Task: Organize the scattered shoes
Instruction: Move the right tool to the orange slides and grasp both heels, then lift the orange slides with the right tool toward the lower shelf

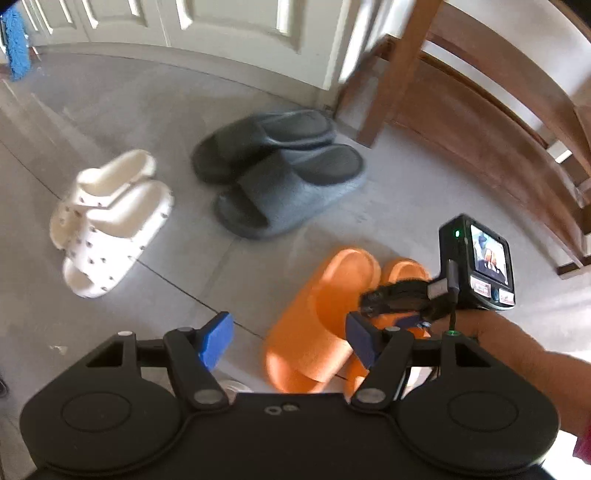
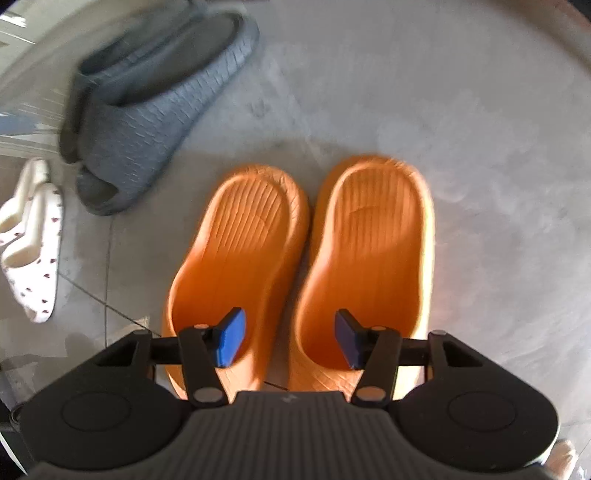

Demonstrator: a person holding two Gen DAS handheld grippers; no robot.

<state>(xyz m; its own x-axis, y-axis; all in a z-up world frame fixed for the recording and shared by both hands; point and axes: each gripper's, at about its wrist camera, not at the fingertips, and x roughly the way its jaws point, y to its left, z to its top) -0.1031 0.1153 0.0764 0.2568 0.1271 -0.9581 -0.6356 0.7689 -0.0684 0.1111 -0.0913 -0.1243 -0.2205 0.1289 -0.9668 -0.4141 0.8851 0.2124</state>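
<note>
Two orange slides [image 2: 299,266] lie side by side on the grey floor, heels away from me in the right wrist view. My right gripper [image 2: 290,339] hovers open just above their toe ends, one blue pad over each slide, gripping nothing. In the left wrist view the orange pair [image 1: 325,317] lies at lower right, with the right gripper's camera unit [image 1: 476,266] over it. My left gripper [image 1: 288,341] is open and empty above the floor. A grey pair [image 1: 277,170] sits near the door; a white studded pair [image 1: 107,221] lies left of it.
A white panelled door [image 1: 221,29] closes the far side. A wooden chair or table frame [image 1: 461,103] stands at the right, one leg close to the grey slides. A blue cloth [image 1: 14,44] hangs at far left. A person's forearm [image 1: 517,354] enters from the right.
</note>
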